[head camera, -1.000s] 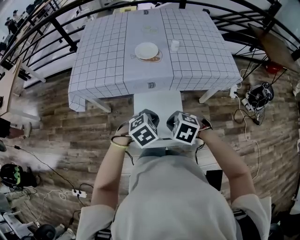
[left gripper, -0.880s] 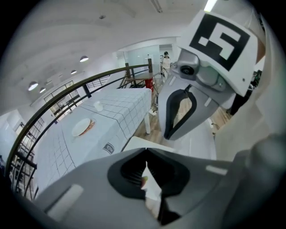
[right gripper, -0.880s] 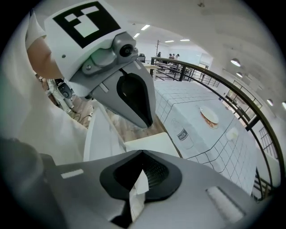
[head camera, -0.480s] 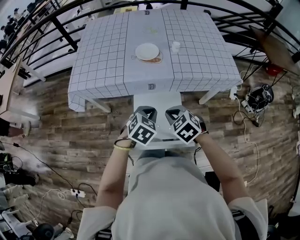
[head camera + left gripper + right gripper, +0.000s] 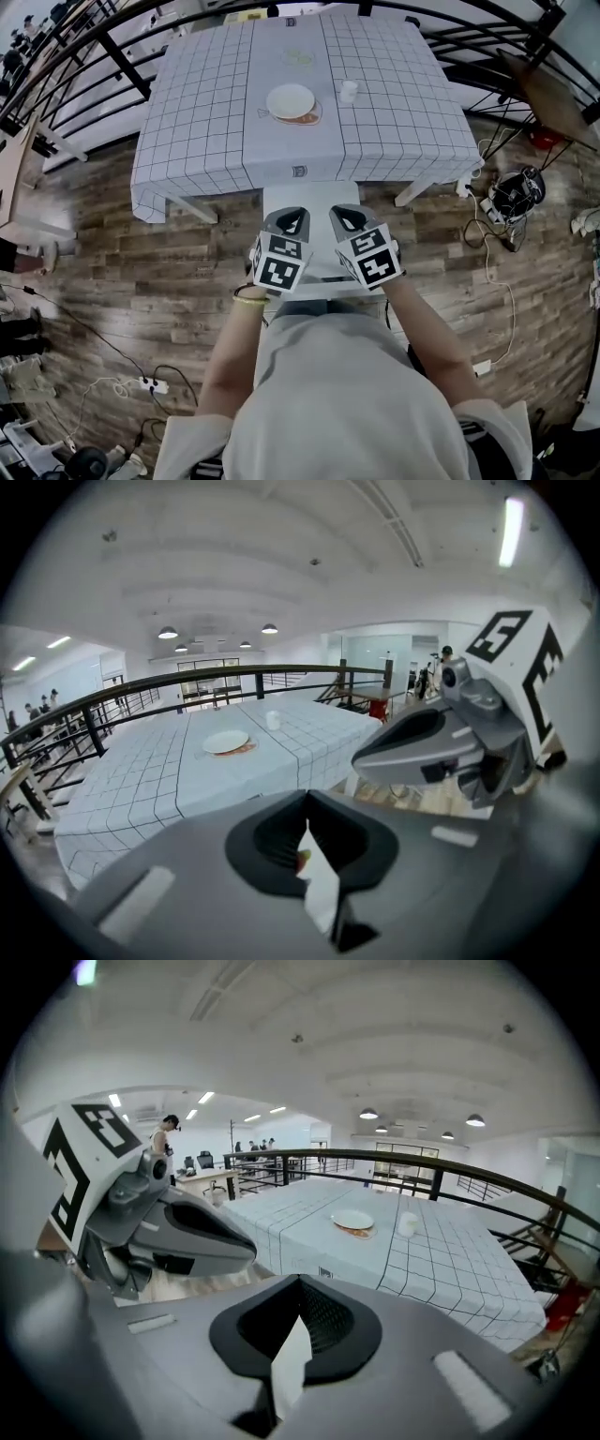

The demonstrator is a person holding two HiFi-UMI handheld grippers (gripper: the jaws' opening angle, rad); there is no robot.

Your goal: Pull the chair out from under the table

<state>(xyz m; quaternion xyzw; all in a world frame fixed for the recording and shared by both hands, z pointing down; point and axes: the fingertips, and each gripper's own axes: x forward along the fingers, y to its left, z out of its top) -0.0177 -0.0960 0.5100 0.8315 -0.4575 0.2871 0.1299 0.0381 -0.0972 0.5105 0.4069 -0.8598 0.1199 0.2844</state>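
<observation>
Two closed grippers over the white chair, centre of the frame

The chair [image 5: 314, 202] sat just below the checked table [image 5: 206, 122], its far end cut off by the cloth's hem and its near end hidden behind the person's torso [image 5: 347, 394]. The left gripper [image 5: 290, 221] and right gripper [image 5: 348, 218] had their jaws pressed together. The white sliver [image 5: 319, 878] at each seam was unclear, and so was any contact with the chair.

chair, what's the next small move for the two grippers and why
Probably open both jaws and lower them to the white chair's near edge. The left gripper and right gripper are above its seat with jaws shut on nothing, and its far end meets the table's edge.
</observation>
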